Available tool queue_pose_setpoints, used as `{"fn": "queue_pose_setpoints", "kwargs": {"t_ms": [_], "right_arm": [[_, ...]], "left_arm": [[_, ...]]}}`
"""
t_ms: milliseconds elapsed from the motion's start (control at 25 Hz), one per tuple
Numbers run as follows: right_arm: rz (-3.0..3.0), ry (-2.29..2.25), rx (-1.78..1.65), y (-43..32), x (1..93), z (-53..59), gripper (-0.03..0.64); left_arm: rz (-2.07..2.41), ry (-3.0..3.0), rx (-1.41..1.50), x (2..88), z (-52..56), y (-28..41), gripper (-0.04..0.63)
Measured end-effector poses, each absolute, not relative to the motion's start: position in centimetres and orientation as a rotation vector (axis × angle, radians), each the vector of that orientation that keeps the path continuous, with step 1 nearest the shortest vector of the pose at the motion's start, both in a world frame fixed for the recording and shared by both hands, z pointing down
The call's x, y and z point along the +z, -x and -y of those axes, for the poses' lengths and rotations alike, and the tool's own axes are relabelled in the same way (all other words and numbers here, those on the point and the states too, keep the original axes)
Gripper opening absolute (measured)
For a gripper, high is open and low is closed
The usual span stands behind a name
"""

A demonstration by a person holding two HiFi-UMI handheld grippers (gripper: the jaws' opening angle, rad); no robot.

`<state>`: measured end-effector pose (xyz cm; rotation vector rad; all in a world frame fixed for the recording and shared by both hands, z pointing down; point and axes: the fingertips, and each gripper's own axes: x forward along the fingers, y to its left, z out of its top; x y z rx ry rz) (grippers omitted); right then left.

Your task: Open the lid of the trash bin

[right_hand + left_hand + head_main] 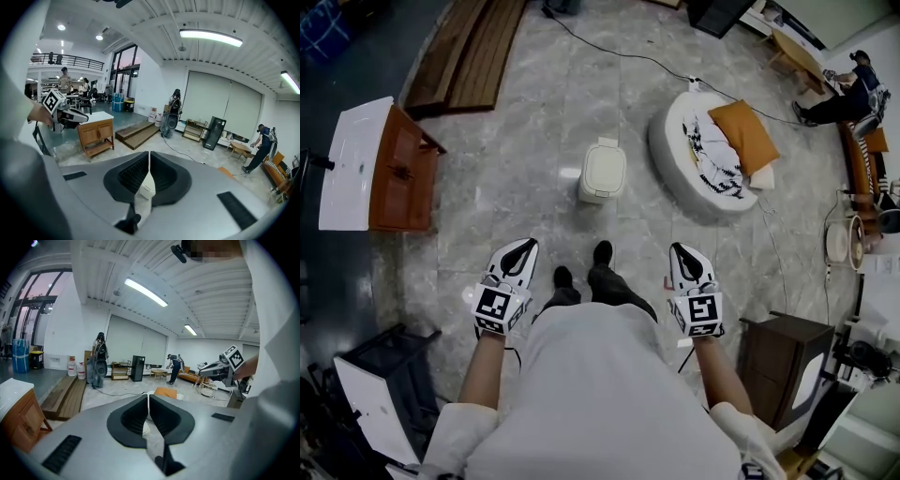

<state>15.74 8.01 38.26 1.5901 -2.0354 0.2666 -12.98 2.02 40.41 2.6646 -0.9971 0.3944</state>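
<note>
Both pairs of jaws are pressed together and hold nothing. From the head view, my left gripper [523, 249] and right gripper [682, 253] hang to either side of my two black shoes [603, 252], each carrying one marker cube. One trash bin [603, 172] stands on the veined marble floor [516, 141] farther out, well apart from both grippers. It is cream plastic, a rounded box, and its lid [606, 167] lies flat and closed. To its right is one round white cushion bed [675, 141] with one orange pillow [741, 133]. At far left is one wooden cabinet [398, 173] with a white top.

Left gripper view: my ribbed black pads [133, 416] meet along one thin line, tips touching. A pale sliver, probably the bin, shows low in the slot. My other gripper shows at right.

Right gripper view: the pads [131, 176] meet at the tips too, and the bin's cream lid shows through the slot below, far beyond them. One pile of wooden planks [138, 132] lies at far left.
</note>
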Motion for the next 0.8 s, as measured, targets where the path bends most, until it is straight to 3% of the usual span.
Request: {"fn": "queue_pose_setpoints", "kwargs": {"t_ms": [800], "right_arm": [[2.168, -1.313, 0.328, -21.3, 43.3, 4.2, 0.034]], "left_arm": [[1.128, -2.537, 0.457, 42.6, 4.9, 5.5, 0.020]]}}
